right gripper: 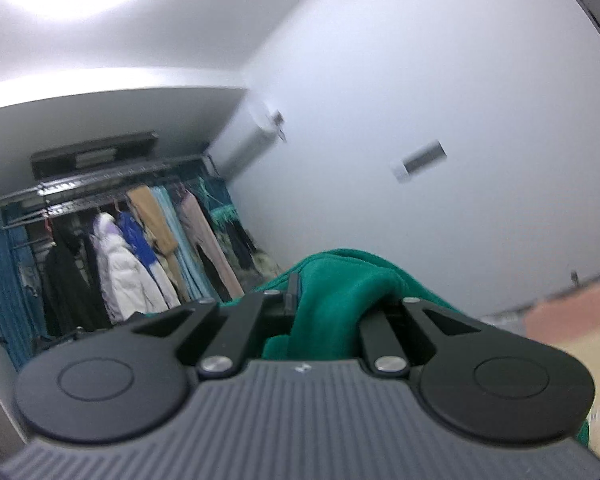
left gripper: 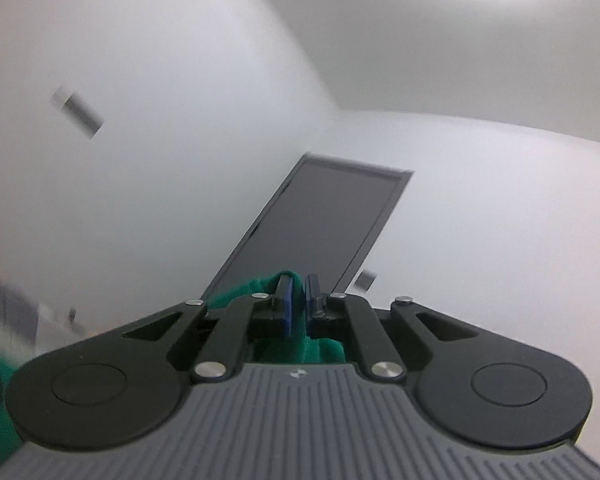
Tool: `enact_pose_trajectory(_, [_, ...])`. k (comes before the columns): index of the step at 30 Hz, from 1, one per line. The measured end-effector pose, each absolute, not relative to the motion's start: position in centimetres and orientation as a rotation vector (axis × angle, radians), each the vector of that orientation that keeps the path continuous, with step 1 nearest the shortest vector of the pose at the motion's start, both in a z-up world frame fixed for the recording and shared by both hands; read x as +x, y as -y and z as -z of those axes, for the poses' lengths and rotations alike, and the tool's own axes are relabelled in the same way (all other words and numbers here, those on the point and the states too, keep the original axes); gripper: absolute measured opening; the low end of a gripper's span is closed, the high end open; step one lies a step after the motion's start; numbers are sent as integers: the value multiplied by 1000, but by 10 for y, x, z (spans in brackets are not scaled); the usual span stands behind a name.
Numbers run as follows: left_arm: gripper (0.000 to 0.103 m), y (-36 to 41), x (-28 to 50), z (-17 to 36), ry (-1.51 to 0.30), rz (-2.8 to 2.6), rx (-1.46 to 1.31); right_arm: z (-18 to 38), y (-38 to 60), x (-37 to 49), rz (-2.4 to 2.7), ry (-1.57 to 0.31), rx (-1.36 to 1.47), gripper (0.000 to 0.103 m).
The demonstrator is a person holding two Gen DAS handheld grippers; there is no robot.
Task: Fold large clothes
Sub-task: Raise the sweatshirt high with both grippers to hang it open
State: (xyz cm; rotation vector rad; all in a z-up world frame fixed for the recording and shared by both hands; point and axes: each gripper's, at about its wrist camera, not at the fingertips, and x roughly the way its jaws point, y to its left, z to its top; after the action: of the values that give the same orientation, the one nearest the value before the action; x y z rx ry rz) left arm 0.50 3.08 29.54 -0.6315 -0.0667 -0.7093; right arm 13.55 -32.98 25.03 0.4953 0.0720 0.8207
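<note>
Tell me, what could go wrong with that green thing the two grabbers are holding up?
1. The left gripper pinches only a thin edge of the green garment, so it might slip out.
2. On the right gripper the cloth bunches over one finger and could snag.
3. Both cameras face the walls, so the hanging part is unseen and may drag or twist.

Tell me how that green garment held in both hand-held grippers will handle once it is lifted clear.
The green garment is likely floppy: it bunches and drapes over the right hand-held gripper, hiding one finger. It looks like thick, fleecy knit, so probably not slippery; the left hand-held gripper pinches a fold of it between blue pads. Expect sagging between the two grips.
</note>
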Motion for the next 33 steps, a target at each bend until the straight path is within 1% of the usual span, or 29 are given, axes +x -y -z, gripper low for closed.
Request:
enact_pose_trajectory(1, [0, -35, -4, -314, 115, 718, -624, -268, 330, 132, -823, -50, 481, 9])
enact_pose_trajectory(3, [0, -45, -25, -351, 225, 733, -643, -298, 332, 128, -825, -25, 448, 9])
enact_pose_trajectory(5, [0, -53, -37, -382, 259, 713, -664, -326, 331, 127, -836, -20, 427, 9])
enact_pose_trajectory(7, [0, -55, -46, -397, 262, 706, -660, -347, 326, 125, -834, -17, 376, 9])
enact_pose_trajectory(9, [1, -50, -45, -391, 210, 713, -644, -357, 316, 122, -817, -42, 317, 9])
enact_pose_trajectory(11, [1, -43, -48, -370, 127, 710, -640, -357, 306, 124, -807, -107, 277, 9])
enact_pose_trajectory(13, [1, -30, -43, -333, 29, 723, -669, -349, 300, 127, -804, -166, 263, 9])
enact_pose_trajectory(16, [1, -6, -38, -259, -129, 751, -761, -328, 300, 127, -791, -214, 259, 9])
enact_pose_trajectory(20, [3, 23, -39, -173, -258, 803, -935, -299, 304, 128, -780, -259, 292, 9])
enact_pose_trajectory(21, [8, 42, -9, -151, -277, 807, -966, -293, 304, 127, -775, -269, 300, 9])
enact_pose_trajectory(22, [17, 45, -9, -138, -282, 814, -1001, -285, 305, 126, -772, -279, 307, 9])
enact_pose_trajectory(23, [23, 50, -11, -122, -289, 812, -1039, -279, 307, 123, -771, -284, 312, 9])
enact_pose_trajectory(25, [50, 57, -13, -98, -291, 804, -1093, -267, 307, 121, -773, -292, 324, 9])
enact_pose_trajectory(27, [64, 63, -19, -77, -297, 819, -1150, -254, 306, 118, -775, -305, 330, 9])
enact_pose_trajectory(29, [68, 72, -22, -58, -315, 816, -1182, -243, 304, 115, -773, -309, 329, 9])
enact_pose_trajectory(31, [76, 79, -19, -47, -337, 801, -1219, -232, 305, 112, -777, -310, 345, 9])
enact_pose_trajectory(33, [80, 88, -12, -32, -368, 786, -1270, -221, 309, 108, -783, -310, 373, 9])
